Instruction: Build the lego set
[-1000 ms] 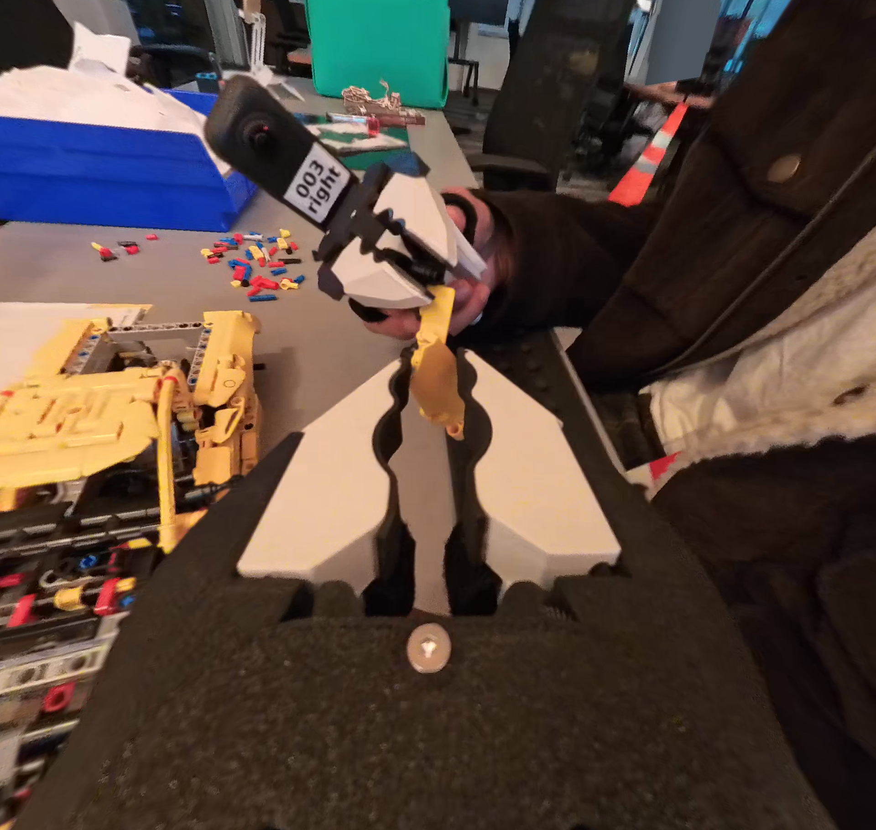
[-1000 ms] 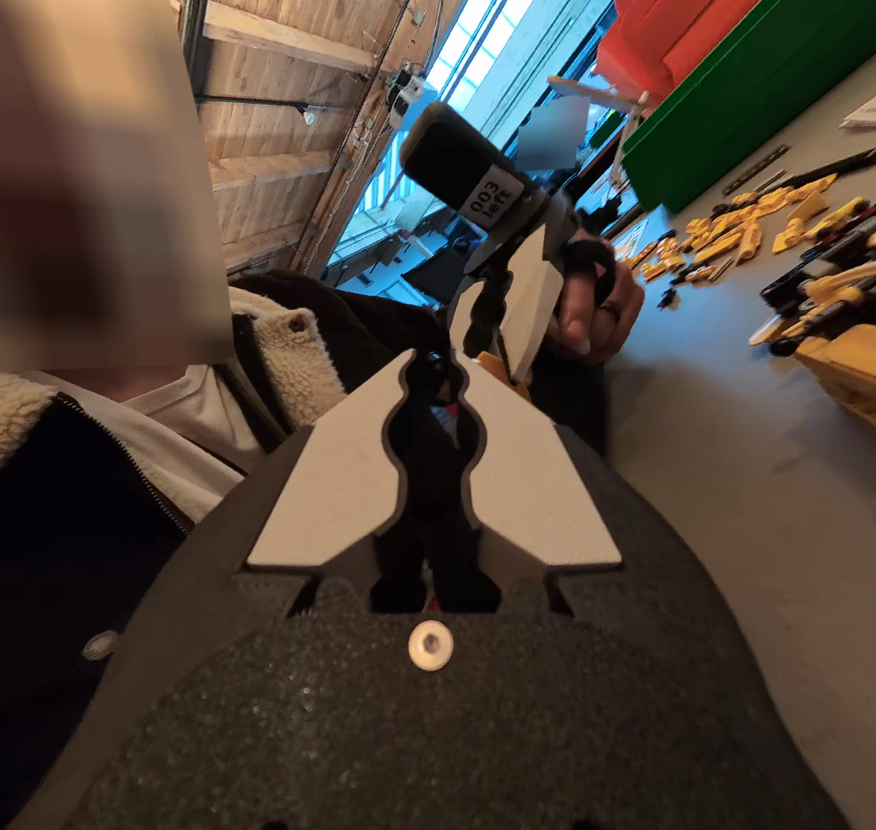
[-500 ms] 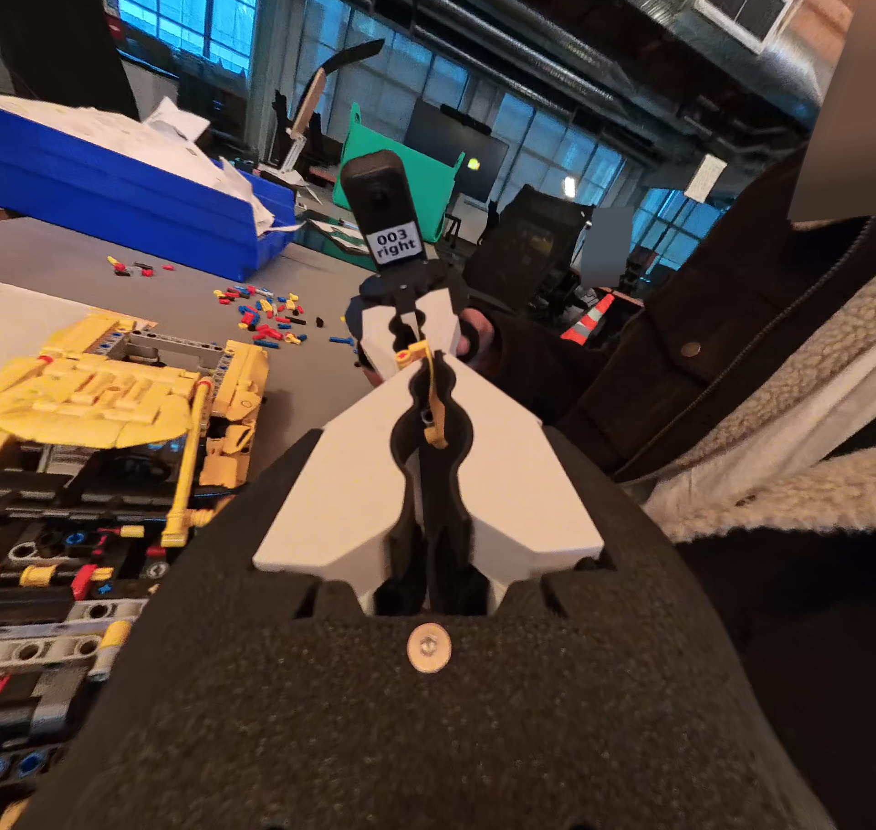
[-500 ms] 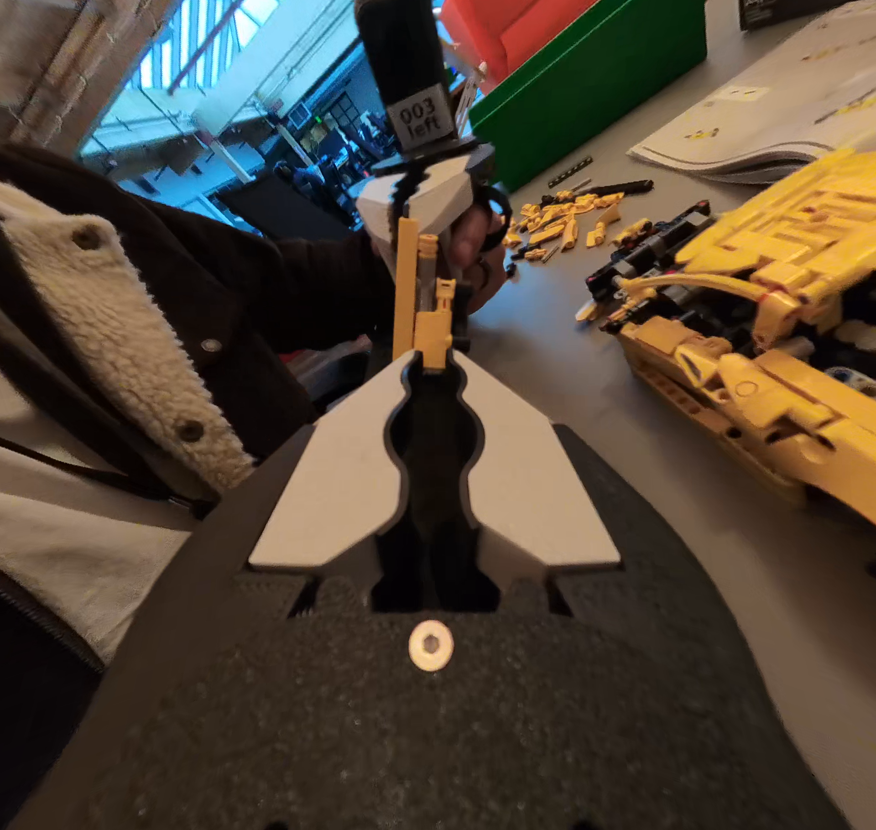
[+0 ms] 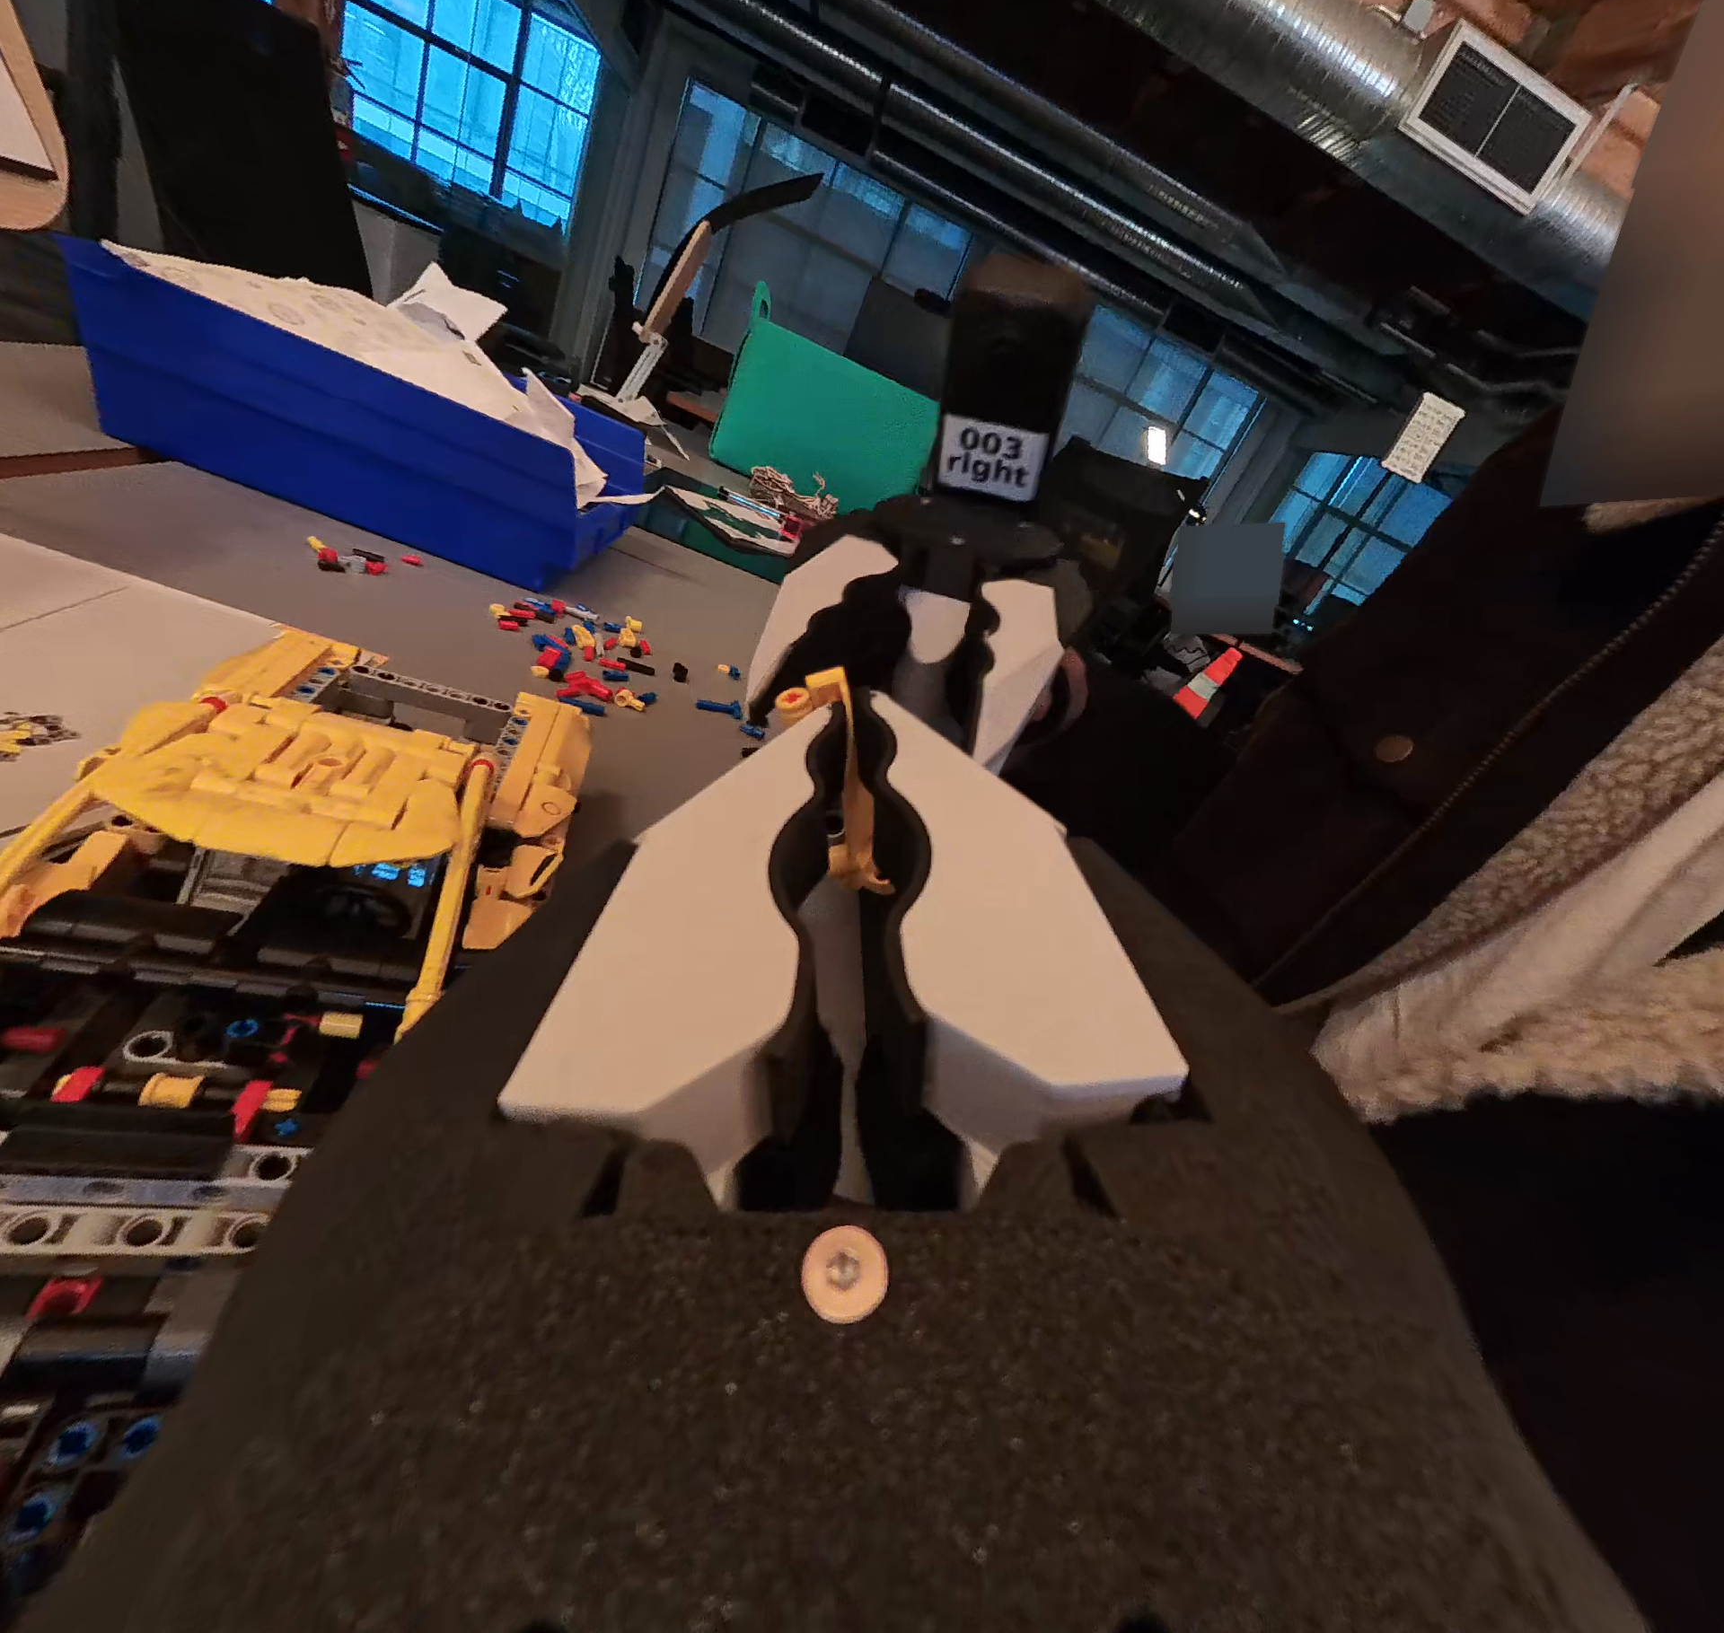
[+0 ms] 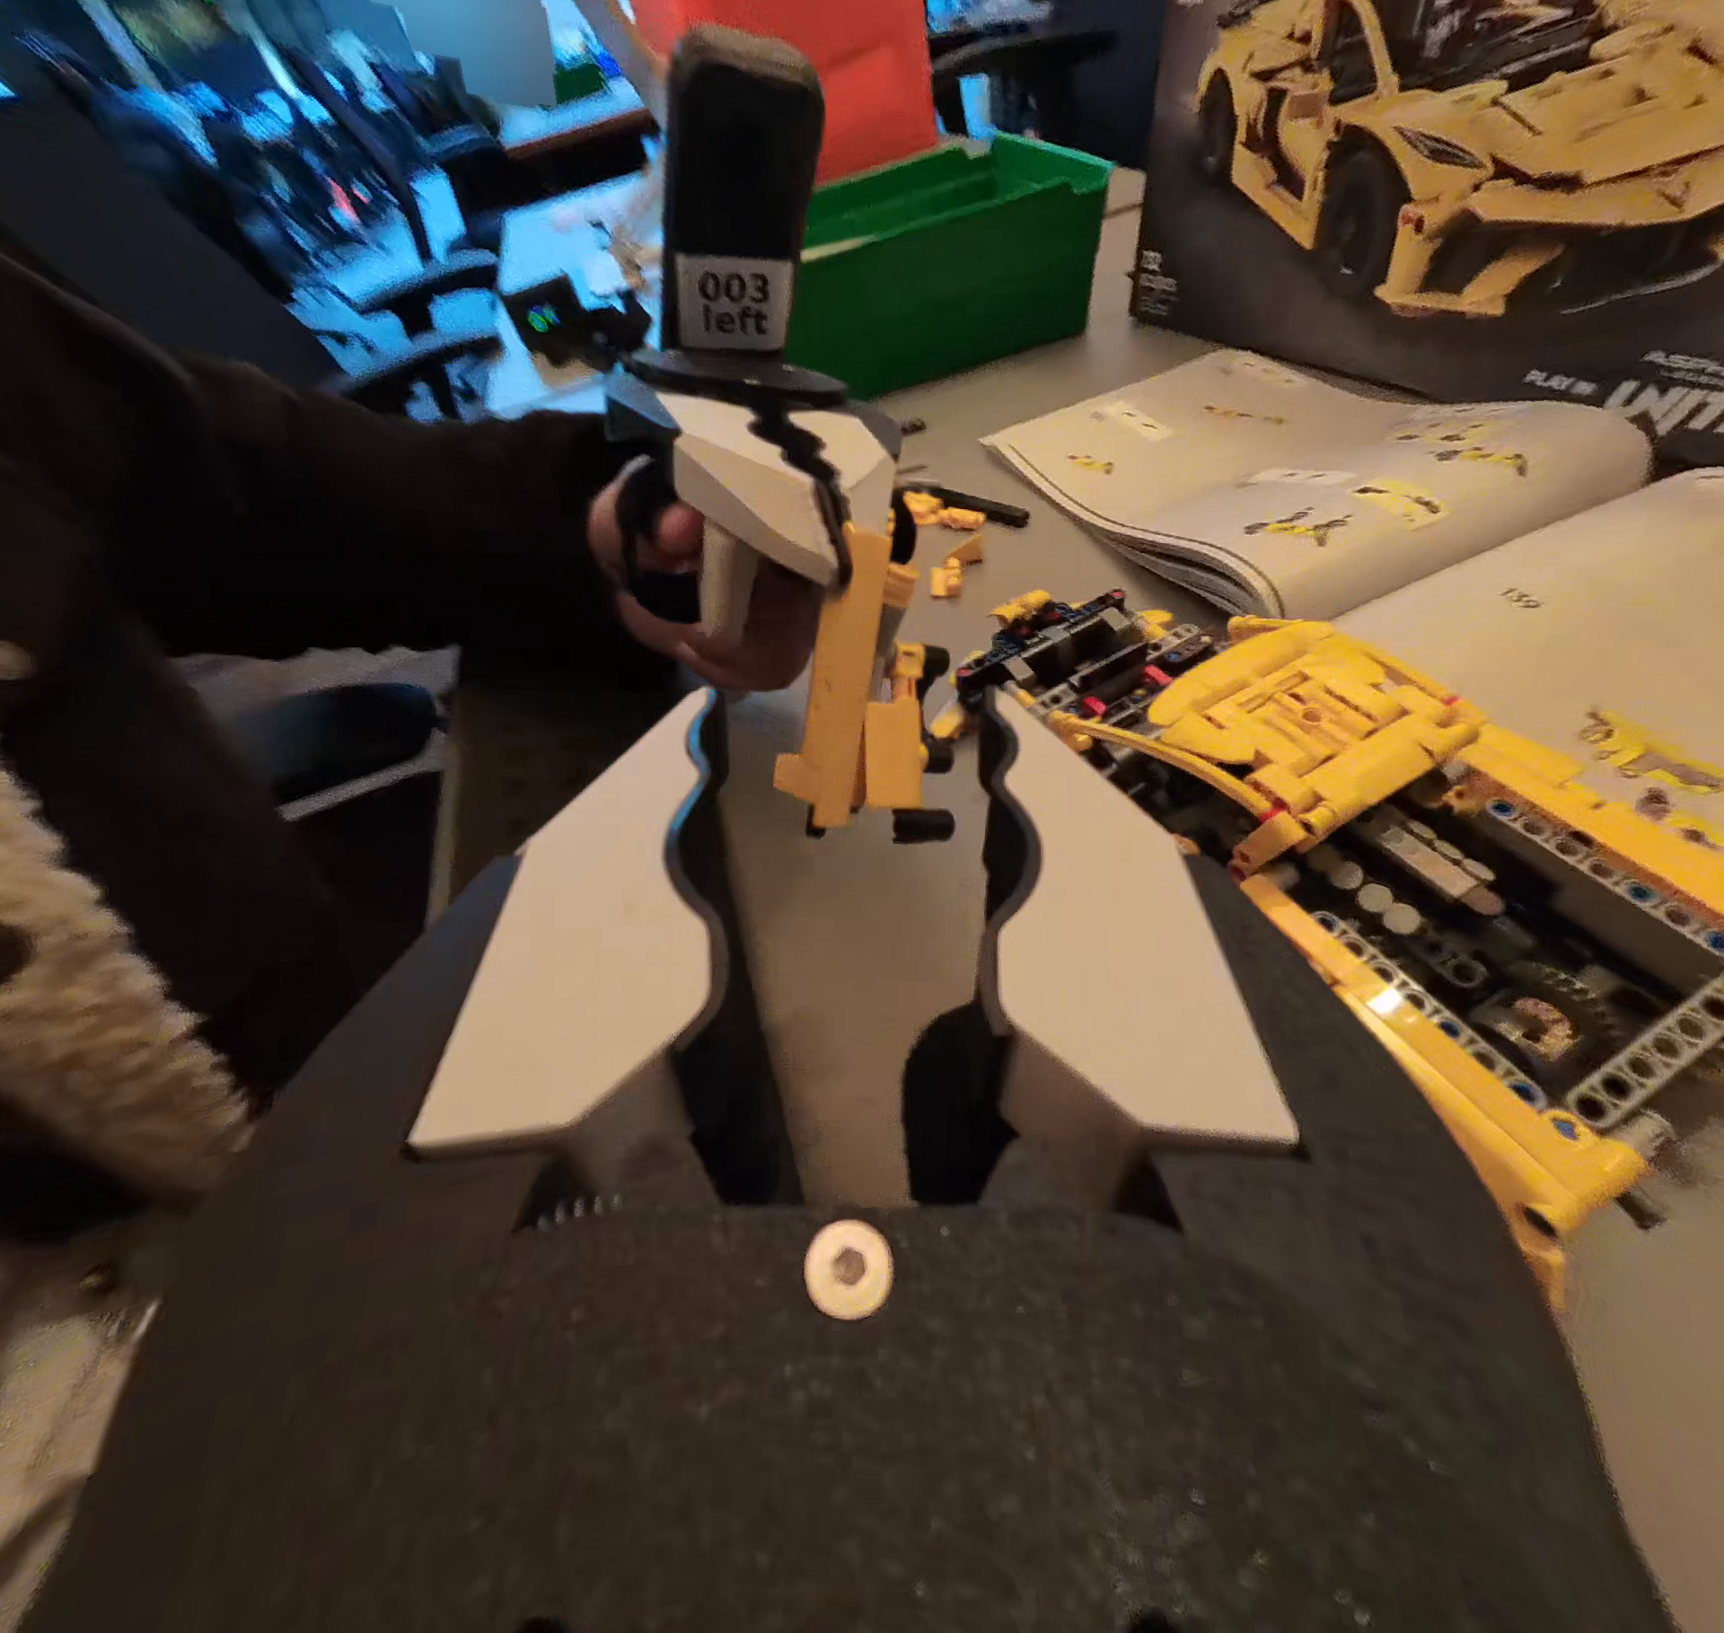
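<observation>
My left gripper point(image 5: 854, 739) was clenched on a yellow lego sub-assembly point(image 5: 854, 805), pinching it between the fingertips so that the piece stood edge-on in the left wrist view; from the right wrist view the same left gripper point(image 6: 840, 553) showed farther off, held up in a hand point(image 6: 709, 618), with the yellow lego sub-assembly point(image 6: 854, 693) hanging down from its tips above the table point(image 6: 840, 917); my right gripper point(image 6: 844, 730) stood released, its fingers point(image 6: 578, 963) spread wide with nothing between them, and the hanging piece sat just beyond their tips, apart from both; in the left wrist view the right gripper point(image 5: 910, 646) faced mine closely, just behind the held piece; the partly built yellow car point(image 5: 308, 786) lay on the table to my left, also seen as the yellow car point(image 6: 1306, 749) beside an open instruction booklet point(image 6: 1306, 488); loose small pieces point(image 5: 588, 646) lay scattered farther back, near a blue bin point(image 5: 326, 441).
</observation>
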Available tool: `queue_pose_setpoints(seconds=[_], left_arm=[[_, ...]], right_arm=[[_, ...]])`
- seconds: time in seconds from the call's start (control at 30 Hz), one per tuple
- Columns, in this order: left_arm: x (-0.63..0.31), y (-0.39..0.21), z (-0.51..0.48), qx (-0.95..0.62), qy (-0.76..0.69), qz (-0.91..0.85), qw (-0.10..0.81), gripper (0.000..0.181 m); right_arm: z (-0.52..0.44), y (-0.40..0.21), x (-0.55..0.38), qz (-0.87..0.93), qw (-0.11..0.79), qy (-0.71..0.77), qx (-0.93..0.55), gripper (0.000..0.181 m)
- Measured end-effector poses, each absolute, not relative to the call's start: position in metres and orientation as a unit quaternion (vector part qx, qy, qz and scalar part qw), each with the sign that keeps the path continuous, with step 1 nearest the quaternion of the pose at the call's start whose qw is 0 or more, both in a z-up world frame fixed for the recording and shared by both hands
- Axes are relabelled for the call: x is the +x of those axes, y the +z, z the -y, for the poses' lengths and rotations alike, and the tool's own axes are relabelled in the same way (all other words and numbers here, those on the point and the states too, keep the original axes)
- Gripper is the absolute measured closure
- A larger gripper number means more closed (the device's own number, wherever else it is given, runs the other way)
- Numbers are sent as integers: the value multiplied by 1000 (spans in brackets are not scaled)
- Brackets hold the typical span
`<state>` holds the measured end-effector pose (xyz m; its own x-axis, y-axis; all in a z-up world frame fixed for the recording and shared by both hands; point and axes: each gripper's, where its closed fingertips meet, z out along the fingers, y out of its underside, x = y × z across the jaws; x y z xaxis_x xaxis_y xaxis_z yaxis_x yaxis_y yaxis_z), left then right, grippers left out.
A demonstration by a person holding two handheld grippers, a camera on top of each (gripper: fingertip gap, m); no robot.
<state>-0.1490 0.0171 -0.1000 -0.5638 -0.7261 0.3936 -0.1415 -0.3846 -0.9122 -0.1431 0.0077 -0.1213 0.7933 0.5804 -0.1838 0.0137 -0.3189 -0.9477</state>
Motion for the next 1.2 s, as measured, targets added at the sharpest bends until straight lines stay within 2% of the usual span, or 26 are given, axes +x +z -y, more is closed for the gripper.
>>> queue_pose_setpoints(seconds=[0.1, 0.2, 0.37, 0.5, 0.63, 0.7, 0.73, 0.77, 0.93, 1.2], left_arm=[[-149, -102, -12, -417, -711, -527, 207, 181], [-146, -106, -14, -428, -698, -531, 219, 181], [-138, -110, -27, -465, -691, -503, 232, 181], [-135, -114, -31, -484, -693, -487, 220, 181], [-136, -121, -28, -490, -694, -495, 184, 180], [-136, -128, -32, -498, -674, -514, 183, 170], [-135, -131, -37, -505, -660, -522, 194, 157], [-135, -132, -44, -509, -647, -528, 208, 155], [-134, -140, -63, -524, -592, -550, 270, 155], [-131, -147, -72, -513, -539, -580, 330, 156]], right_arm=[[-14, -127, -148, 201, 548, 203, -786, 143], [-19, -129, -145, 226, 562, 105, -789, 147], [-28, -140, -147, 220, 539, 8, -813, 141], [-32, -149, -140, 211, 528, -59, -820, 155], [-27, -157, -136, 257, 493, -85, -826, 155], [-21, -171, -128, 300, 446, -104, -837, 155], [-17, -180, -125, 322, 419, -104, -843, 155], [-12, -187, -125, 340, 395, -94, -848, 155], [13, -218, -137, 421, 303, -10, -855, 155], [14, -230, -139, 432, 281, 60, -855, 154]])
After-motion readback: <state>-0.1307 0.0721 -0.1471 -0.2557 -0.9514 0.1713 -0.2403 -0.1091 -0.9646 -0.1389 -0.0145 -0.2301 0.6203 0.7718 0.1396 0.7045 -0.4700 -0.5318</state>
